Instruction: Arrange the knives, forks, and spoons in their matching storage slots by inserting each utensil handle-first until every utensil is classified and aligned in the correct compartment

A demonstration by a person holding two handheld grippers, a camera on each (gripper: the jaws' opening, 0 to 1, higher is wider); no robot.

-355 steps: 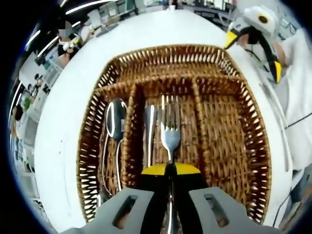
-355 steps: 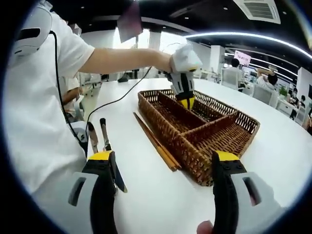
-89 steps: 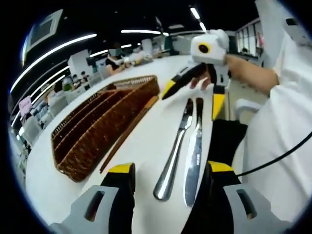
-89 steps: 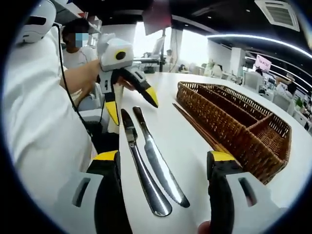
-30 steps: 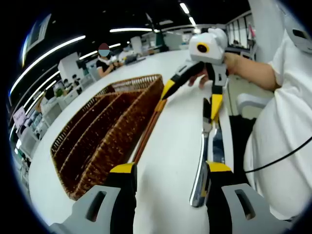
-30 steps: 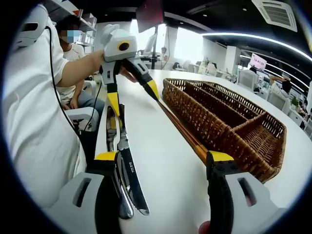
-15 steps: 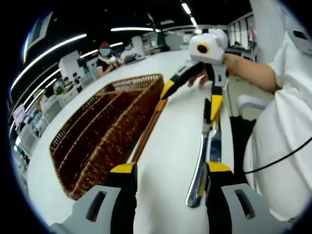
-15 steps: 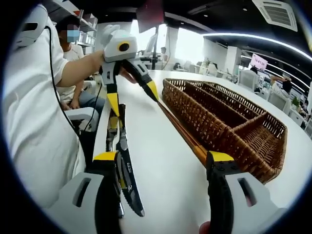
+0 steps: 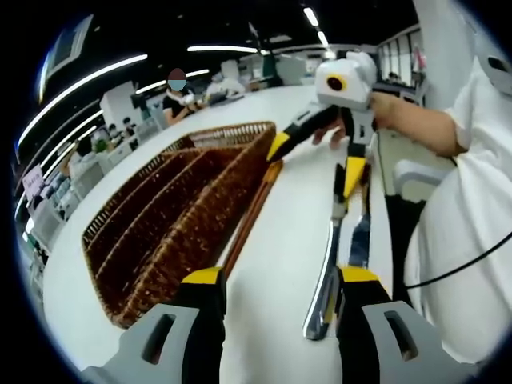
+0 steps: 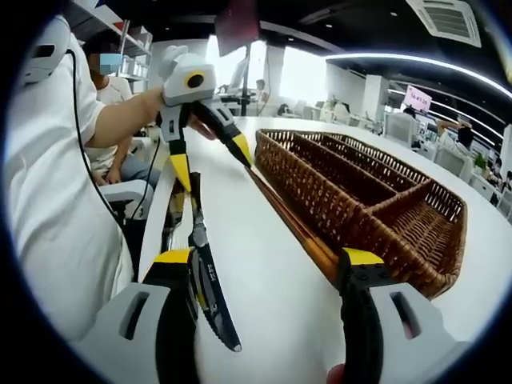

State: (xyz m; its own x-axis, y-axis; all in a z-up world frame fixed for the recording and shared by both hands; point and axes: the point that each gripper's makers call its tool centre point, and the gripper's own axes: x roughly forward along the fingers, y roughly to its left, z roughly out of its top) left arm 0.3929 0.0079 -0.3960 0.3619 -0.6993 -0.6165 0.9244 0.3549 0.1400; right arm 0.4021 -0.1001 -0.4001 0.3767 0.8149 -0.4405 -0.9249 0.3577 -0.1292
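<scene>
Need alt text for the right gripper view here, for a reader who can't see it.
The right gripper, jaws open, hangs over a white table with a knife by its left jaw. Across the table the left gripper, also open, is held over the knife's far end, beside chopsticks and a wicker tray.

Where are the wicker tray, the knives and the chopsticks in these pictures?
wicker tray [image 10: 400, 210]: right gripper view, on its cross divider.
knives [image 9: 328, 268]: left gripper view, on the handle of the nearer knife.
chopsticks [image 10: 292, 220]: right gripper view, on the middle of the pair beside the tray.
</scene>
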